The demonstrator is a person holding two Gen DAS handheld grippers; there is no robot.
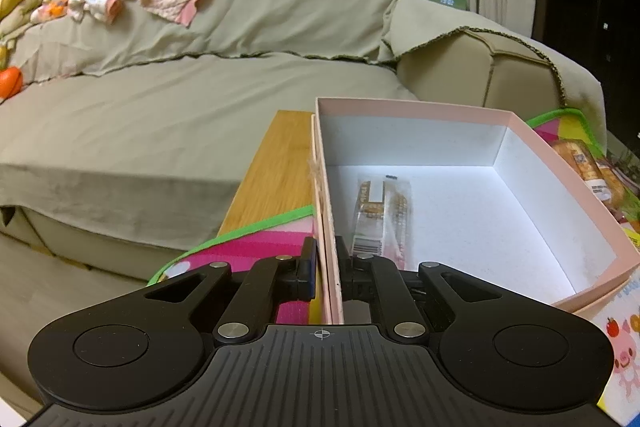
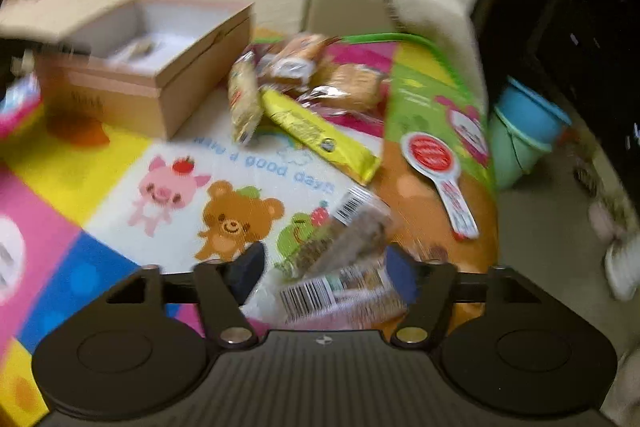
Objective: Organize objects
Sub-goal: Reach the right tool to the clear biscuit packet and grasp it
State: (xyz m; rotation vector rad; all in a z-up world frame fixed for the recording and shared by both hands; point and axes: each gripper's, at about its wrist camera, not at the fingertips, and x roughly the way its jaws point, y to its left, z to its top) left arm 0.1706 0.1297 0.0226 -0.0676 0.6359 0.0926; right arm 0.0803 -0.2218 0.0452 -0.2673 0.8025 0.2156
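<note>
Here, going from the left, the left gripper is clamped tight on the near wall of the pink box, one finger outside and one inside, steadying it on the colourful play mat; one wrapped snack bar already lies on the box's white floor. Further right, a loose heap of bread packets and a yellow packet waits on the mat, well apart from the box opening. The right gripper stands partly open over a clear-wrapped snack bar with barcodes, which lies between its fingers; the blur hides whether the pads actually touch it, so I judge it not yet gripped. The risk from here is a poor pinch: closing while the hand is moving could catch only the slippery film, letting the bar slide out or drop short of the box. A hard pull by the left hand could also tip the light box.
</note>
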